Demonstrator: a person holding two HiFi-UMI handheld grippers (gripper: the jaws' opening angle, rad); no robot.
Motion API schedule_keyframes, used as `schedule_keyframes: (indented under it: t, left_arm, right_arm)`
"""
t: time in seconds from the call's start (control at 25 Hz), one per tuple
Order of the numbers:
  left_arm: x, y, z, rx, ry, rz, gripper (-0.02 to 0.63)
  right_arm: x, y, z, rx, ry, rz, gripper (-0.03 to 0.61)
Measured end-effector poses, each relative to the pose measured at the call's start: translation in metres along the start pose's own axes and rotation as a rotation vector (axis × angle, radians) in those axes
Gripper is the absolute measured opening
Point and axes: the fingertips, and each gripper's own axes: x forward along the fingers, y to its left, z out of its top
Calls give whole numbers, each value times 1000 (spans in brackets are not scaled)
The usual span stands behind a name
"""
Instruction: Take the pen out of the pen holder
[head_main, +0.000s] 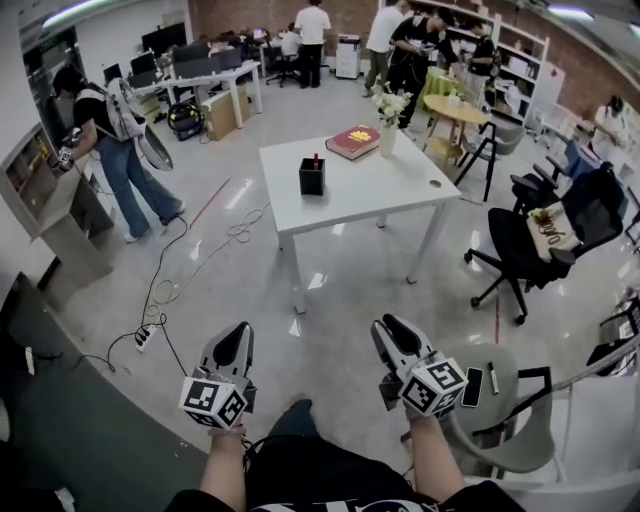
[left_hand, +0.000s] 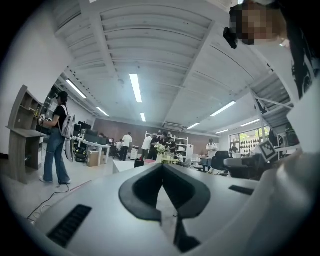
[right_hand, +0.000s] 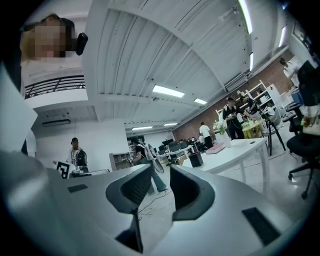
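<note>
The pen (head_main: 316, 159), red at its top, is shown standing upright in the black pen holder (head_main: 311, 178), which rests on the white table (head_main: 400, 190) toward the table's near-left part, well apart from both grippers and at 12 o'clock from them in the head view. A red book (head_main: 352, 141) is seen lying at 1 o'clock from the holder, and a white vase of flowers (head_main: 388, 132) just beside the book at 2 o'clock from the holder. The left gripper (head_main: 238, 335) is held low over the floor at 7 o'clock from the table; in the left gripper view its jaws (left_hand: 162, 166) are seen pressed together at the tips, with nothing between them. The right gripper (head_main: 392, 328) is held at 5 o'clock from the table; in the right gripper view its jaws (right_hand: 160, 170) are seen spread, with only open floor showing through the gap. A person with a backpack (head_main: 105, 140) is seen standing at 9 o'clock from the table, a black office chair (head_main: 530, 240) at 3 o'clock, and a cable (head_main: 165, 290) trailing over the floor at 8 o'clock.
</note>
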Motion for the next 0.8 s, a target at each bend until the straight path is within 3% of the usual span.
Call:
schedule_keyframes:
  t: [0.04,0.24,0.8]
  left_arm:
    - [4,2,1,0,-1,4,2]
    - [37,22,-3,-5,-10,27,2]
    - [151,102,-29,-86,65,20,2]
  right_arm:
    - [2,-3,0,5,3,-2,136]
    - [26,-25,-5,10,19,-18,149]
    - [136,-91,-12,58,100,-47,149]
